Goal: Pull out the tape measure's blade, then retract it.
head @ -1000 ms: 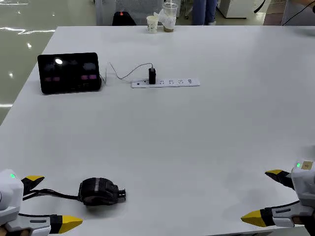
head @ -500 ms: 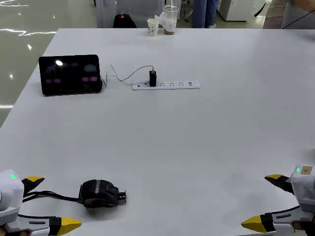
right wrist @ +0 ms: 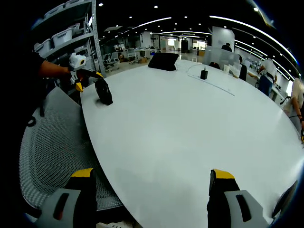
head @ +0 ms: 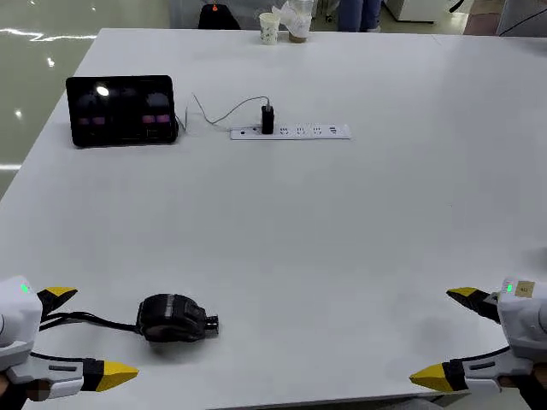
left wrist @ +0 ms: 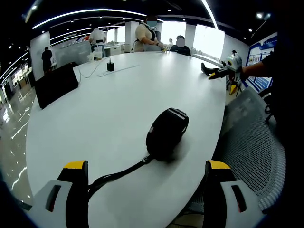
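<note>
Down at the front-left edge of the white table (head: 342, 222) sits the black tape measure (head: 175, 318), its strap (head: 94, 322) running back between the jaws of the left gripper (head: 92, 333), which stand wide apart, gripping nothing. Over at the front-right edge, the right gripper (head: 444, 335), jaws spread too, well apart from the tape measure. Far side: a dark tablet (head: 121, 109), a power strip (head: 291, 131), a paper cup (head: 269, 27).

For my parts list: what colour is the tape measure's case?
Black. The tape measure shows best in the left gripper view.
</note>
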Available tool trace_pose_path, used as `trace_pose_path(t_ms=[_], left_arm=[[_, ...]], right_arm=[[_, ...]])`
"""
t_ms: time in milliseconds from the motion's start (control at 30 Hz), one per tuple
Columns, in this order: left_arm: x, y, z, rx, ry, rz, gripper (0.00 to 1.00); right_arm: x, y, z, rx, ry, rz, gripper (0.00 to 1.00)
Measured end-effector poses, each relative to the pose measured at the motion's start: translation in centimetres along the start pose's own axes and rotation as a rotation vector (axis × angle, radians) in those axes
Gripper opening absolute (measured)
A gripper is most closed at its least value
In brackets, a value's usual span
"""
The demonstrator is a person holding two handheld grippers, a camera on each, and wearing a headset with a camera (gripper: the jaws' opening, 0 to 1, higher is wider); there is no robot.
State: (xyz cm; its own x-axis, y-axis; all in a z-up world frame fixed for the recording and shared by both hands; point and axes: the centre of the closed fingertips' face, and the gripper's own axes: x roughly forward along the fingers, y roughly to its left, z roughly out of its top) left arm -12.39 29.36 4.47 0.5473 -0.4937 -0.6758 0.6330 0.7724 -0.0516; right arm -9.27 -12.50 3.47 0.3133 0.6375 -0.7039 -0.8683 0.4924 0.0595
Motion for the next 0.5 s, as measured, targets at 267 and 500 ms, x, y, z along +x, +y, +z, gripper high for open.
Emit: trace_pose_path(t_ms=[267, 500], left_arm=[[0.1, -0.2, 0.2, 0.076, 0.027, -0.040, 0.99], [0.7, -0.7, 1.4, 0.124, 0.039, -0.078, 0.99]], right_arm=[[1.4, 0.7, 1.6, -0.017, 0.006, 0.048, 0.99], [2.8, 2.2, 3.5, -0.074, 0.007, 0.101, 0.99]])
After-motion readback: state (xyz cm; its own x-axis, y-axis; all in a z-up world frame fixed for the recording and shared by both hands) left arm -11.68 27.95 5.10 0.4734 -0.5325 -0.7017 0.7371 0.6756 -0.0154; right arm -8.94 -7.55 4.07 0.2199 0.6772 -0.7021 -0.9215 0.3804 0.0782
